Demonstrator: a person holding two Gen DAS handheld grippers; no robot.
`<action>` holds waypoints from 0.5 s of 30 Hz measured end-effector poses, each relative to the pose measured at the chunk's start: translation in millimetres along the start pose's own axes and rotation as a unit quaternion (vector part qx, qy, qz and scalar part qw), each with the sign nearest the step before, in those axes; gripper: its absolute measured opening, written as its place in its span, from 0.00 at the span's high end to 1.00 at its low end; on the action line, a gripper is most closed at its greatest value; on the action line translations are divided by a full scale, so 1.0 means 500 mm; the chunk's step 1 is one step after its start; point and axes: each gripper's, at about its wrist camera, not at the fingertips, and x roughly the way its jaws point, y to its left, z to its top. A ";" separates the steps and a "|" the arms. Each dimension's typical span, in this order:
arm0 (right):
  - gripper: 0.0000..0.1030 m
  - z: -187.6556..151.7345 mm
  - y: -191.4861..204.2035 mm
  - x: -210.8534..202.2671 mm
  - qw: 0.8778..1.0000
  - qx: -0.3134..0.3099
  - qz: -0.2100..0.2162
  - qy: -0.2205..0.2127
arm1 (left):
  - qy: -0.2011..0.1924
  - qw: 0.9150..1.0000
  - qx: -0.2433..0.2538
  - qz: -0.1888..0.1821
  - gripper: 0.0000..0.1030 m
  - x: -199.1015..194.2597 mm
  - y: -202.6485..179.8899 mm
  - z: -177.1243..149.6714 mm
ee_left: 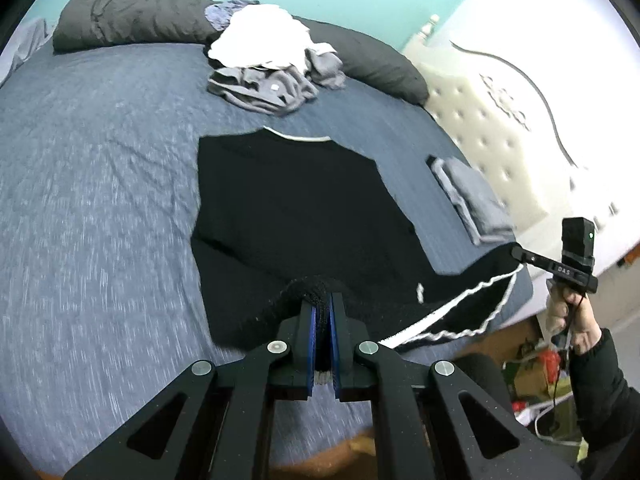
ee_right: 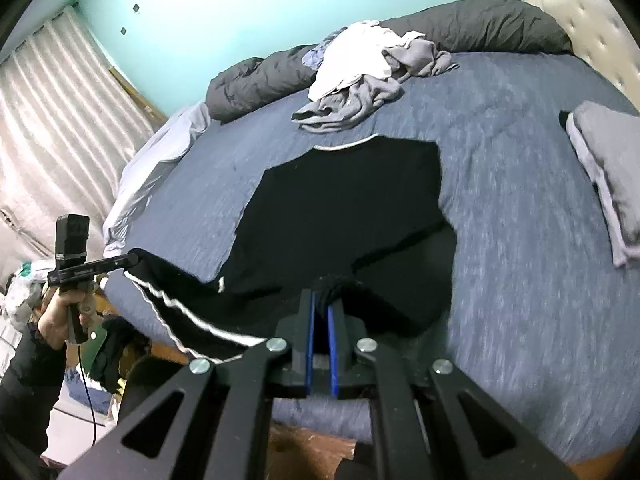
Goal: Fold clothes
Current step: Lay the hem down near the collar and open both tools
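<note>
Left wrist view: the left gripper (ee_left: 323,300) has its blue pads pressed together on a bunched fold of the black garment (ee_left: 296,200), near its lower edge.
Right wrist view: the right gripper (ee_right: 322,300) is likewise clamped on a gathered bit of the same black fabric, jaws nearly touching.
Black garment: spread across the blue bedspread (ee_left: 100,168), white-trimmed neckline at the far end; the near end is lifted off the bed where both grippers pinch it (a white-edged sleeve or hem trails off the bed's edge).
Right hand: seen from the left camera at the frame's right side, a dark-sleeved hand (ee_left: 576,320) wrapped round the gripper handle.
Left hand: seen from the right camera at the frame's left side (ee_right: 66,312), also gripping its handle.
Unfolded pile: grey and white clothes (ee_left: 268,64) heaped beyond the garment, against a dark grey rolled duvet (ee_left: 128,16).
Folded stack: grey folded clothes (ee_left: 472,196) lying on the bedspread near the tufted headboard (ee_left: 500,120).
</note>
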 end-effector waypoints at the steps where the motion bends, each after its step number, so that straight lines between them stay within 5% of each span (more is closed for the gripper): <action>1: 0.95 0.016 -0.009 0.007 1.000 0.006 0.001 0.000 | -0.001 1.000 -0.004 -0.002 0.94 0.009 0.008 0.013; 15: 0.95 0.240 -0.109 0.183 0.999 0.030 -0.035 0.017 | -0.007 0.999 -0.053 0.002 0.94 0.166 0.134 0.222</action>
